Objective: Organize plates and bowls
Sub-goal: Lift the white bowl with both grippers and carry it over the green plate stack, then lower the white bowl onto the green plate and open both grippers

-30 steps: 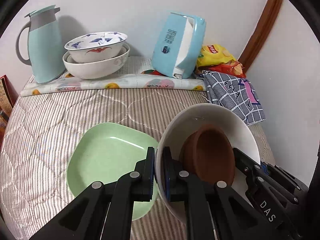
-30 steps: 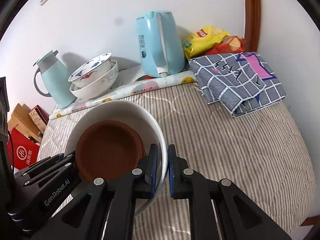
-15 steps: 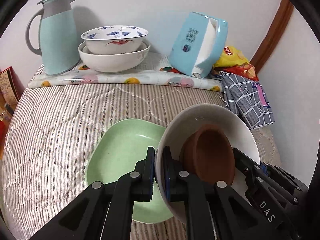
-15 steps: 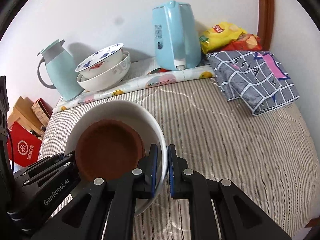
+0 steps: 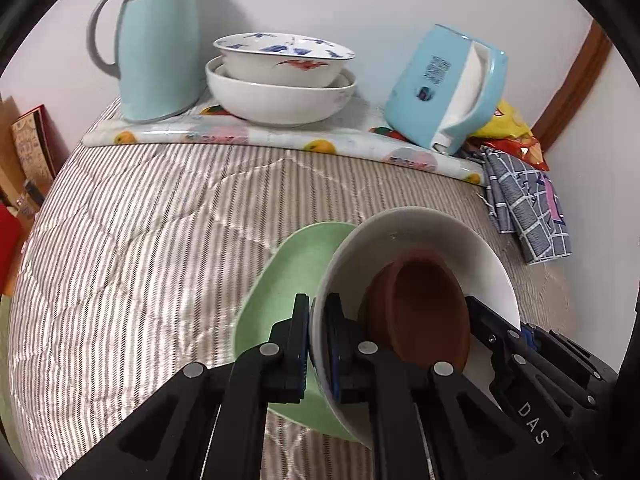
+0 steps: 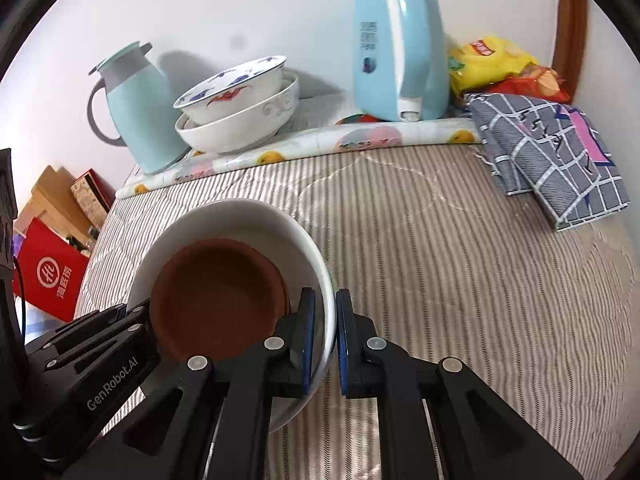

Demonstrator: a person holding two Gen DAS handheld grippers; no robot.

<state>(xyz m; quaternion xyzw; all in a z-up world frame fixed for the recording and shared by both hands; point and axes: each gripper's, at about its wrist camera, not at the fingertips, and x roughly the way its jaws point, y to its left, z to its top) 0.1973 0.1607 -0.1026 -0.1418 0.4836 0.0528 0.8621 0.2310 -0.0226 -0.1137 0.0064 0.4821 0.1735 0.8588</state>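
Gripping opposite sides of the same white bowl (image 5: 432, 232), the 2 tools carry it above a striped quilt (image 5: 140, 240). The left tool (image 5: 317, 344) is clamped on the bowl's left rim, 1 finger outside the wall and 1 inside; the right tool (image 6: 325, 336) pinches the rim on the other side in the same way, and each tool shows in the other's camera at the far edge of the bowl. A brown dish (image 6: 218, 296) sits inside the white bowl, leaning toward its left side. In the left wrist view a pale green plate (image 5: 288, 280) lies on the quilt, partly hidden behind the held bowl and the left tool's outer finger; whether the bowl touches it cannot be told. At the back, on a fruit-patterned mat (image 6: 360, 140) along the wall, stand a light blue jug with a grey handle (image 6: 136, 112), 2 nested bowls (image 6: 240, 116) with the blue and red patterned 1 on top, and a light blue kettle (image 6: 396, 48). To the right of the kettle are a yellow snack bag (image 6: 492, 60) and a folded grey checked cloth (image 6: 552, 152). A red bag (image 6: 48, 272) and boxes show beyond the left edge of the quilt.
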